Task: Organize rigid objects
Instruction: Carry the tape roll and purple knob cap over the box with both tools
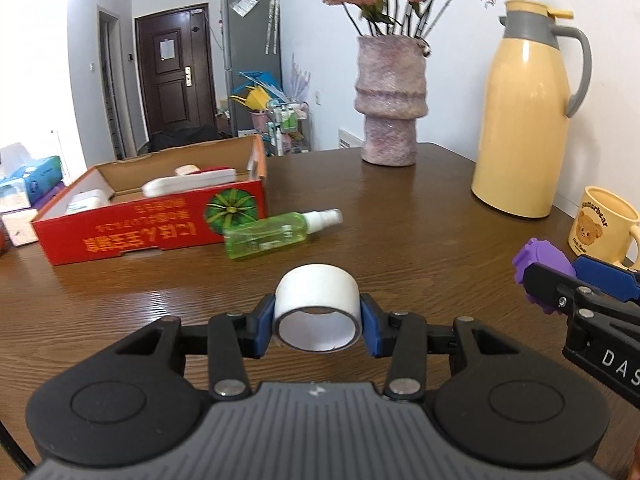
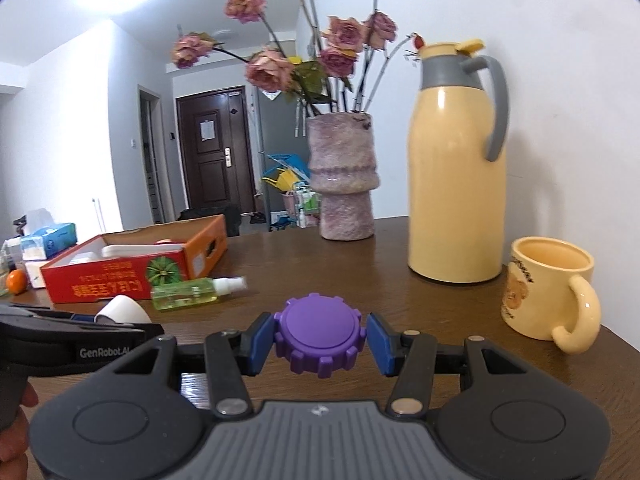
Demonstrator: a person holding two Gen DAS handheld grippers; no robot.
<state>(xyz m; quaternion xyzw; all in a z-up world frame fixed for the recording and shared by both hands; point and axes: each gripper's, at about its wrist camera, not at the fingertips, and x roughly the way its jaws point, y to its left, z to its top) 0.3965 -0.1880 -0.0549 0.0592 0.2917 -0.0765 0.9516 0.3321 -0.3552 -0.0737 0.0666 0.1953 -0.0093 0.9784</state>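
Observation:
My left gripper (image 1: pixel 318 320) is shut on a white tape roll (image 1: pixel 318 296) and holds it above the brown table (image 1: pixel 400 232). My right gripper (image 2: pixel 320 340) is shut on a purple gear-shaped disc (image 2: pixel 320 332), which also shows in the left wrist view (image 1: pixel 540 268). A red cardboard box (image 1: pixel 160 224) stands open at the left, with white items inside. A green spray bottle (image 1: pixel 276 232) lies on its side just right of the box. The tape roll also shows in the right wrist view (image 2: pixel 122 308).
A purple vase (image 1: pixel 390 104) with dried roses stands at the back. A yellow thermos jug (image 1: pixel 524 120) and a yellow bear mug (image 2: pixel 548 288) stand at the right. Tissue boxes (image 2: pixel 48 240) and an orange (image 2: pixel 17 282) sit at the far left.

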